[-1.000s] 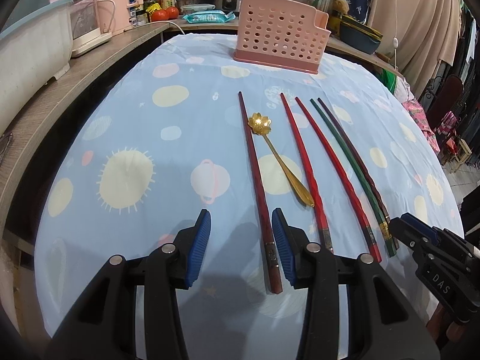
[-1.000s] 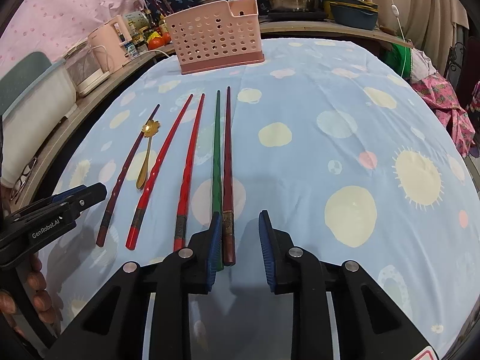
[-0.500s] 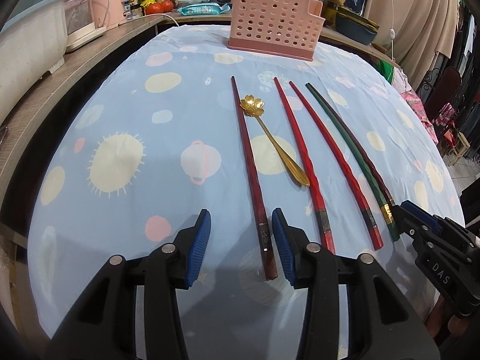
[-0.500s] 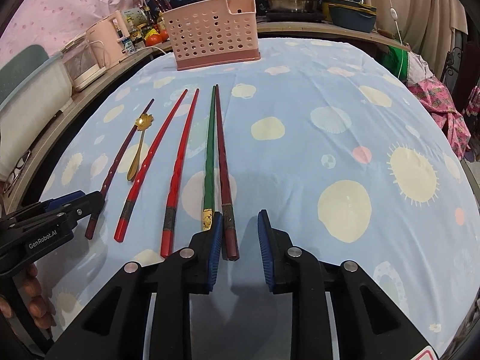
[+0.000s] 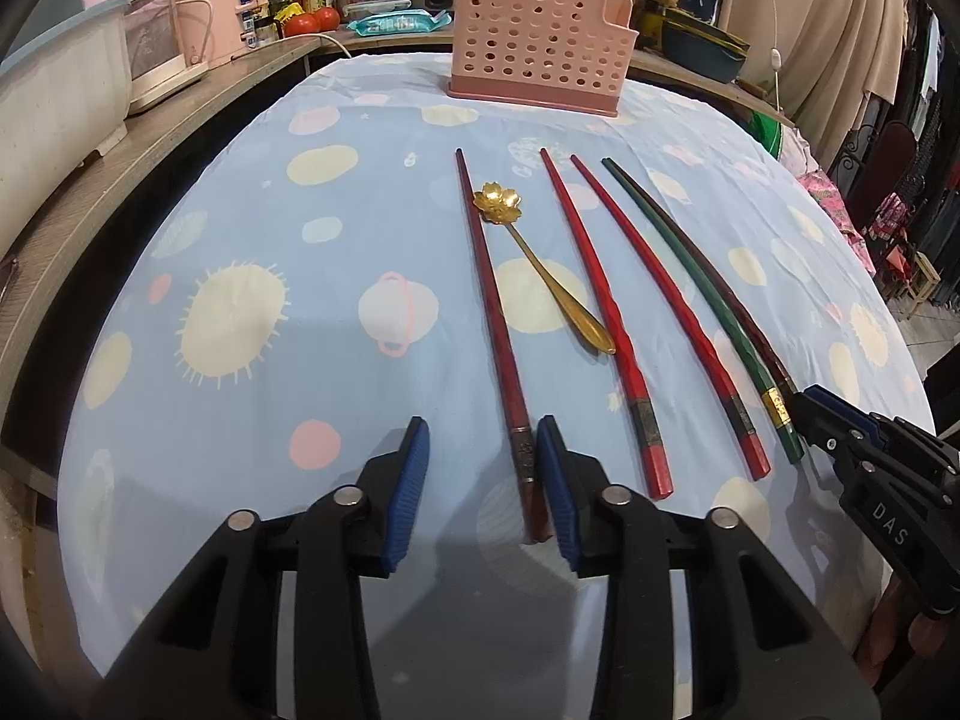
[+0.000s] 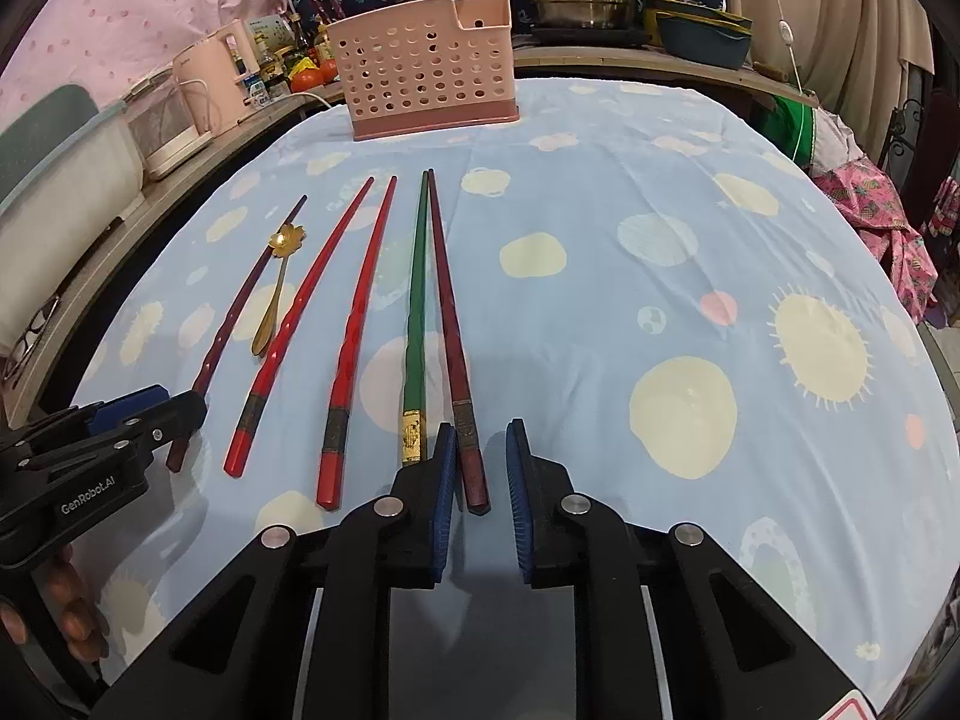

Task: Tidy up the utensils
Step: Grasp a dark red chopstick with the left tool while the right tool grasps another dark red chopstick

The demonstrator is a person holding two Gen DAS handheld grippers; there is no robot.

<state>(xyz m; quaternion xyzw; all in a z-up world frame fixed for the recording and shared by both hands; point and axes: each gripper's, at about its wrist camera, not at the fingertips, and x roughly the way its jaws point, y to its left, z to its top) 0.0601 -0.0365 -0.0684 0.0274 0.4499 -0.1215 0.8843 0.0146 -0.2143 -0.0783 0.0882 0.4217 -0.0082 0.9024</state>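
L hand-held gripper (image 5: 483, 480): wide, dark red stick (image 5: 489, 306) by its R pad.
R hand-held gripper (image 6: 477, 480): narrow gap, brown stick (image 6: 447, 324) inside, pointing away.

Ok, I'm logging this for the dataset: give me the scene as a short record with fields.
surface: blue tablecloth
holder: pink basket, far end, upright
chopsticks: five, side by side
spoon: gold spoon, beside the leftmost chopstick
left gripper: open, straddling the butt of the dark red chopstick
right gripper: open, around the butt of the maroon chopstick
neighbour: green chopstick just outside the right gripper
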